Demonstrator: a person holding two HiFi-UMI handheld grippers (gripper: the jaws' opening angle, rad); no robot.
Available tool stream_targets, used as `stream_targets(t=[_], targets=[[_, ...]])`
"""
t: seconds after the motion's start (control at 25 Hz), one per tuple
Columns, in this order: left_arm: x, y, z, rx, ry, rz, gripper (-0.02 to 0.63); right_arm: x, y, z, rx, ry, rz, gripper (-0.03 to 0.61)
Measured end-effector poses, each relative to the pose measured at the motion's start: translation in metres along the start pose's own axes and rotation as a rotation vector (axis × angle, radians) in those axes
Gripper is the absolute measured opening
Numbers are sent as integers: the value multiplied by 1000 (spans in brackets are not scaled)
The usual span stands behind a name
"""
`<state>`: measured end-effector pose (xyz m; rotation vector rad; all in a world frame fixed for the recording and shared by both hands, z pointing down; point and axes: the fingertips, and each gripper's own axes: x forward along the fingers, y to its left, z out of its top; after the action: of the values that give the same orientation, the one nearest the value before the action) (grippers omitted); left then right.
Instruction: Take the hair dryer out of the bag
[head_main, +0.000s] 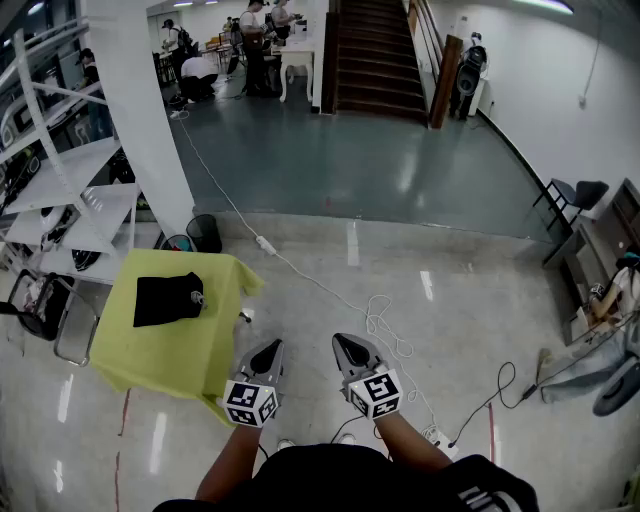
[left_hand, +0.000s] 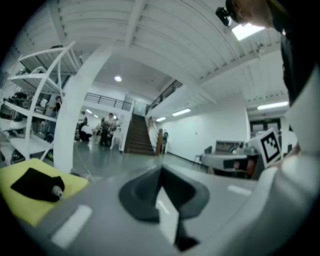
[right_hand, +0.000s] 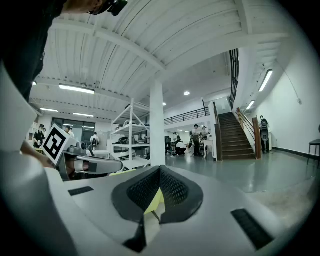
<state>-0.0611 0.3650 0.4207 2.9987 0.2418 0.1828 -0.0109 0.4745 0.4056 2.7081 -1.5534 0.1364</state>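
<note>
Left gripper (head_main: 267, 351) and right gripper (head_main: 347, 348) are hovering closed, empty, off the yellow table (head_main: 150, 352) corner — black bag (head_main: 165, 299) hiding its contents.

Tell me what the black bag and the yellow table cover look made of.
Bag: probably soft fabric, matte black; it lies slumped and shows no shine.
Cover: likely thin cloth, matte yellow-green; its corners hang in folds.

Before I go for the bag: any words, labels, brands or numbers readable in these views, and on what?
No readable text in any view.
Marker cubes on left claw and right claw: black-and-white square patterns, no letters.
Black bag: no label visible.
White print on the person's black top: too blurred.
</note>
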Motion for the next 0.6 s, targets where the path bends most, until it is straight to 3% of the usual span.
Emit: stream_targets(t=[0.6], targets=[[-21, 9, 4, 81, 16, -49, 6, 17, 26, 6, -22, -6, -27, 6]])
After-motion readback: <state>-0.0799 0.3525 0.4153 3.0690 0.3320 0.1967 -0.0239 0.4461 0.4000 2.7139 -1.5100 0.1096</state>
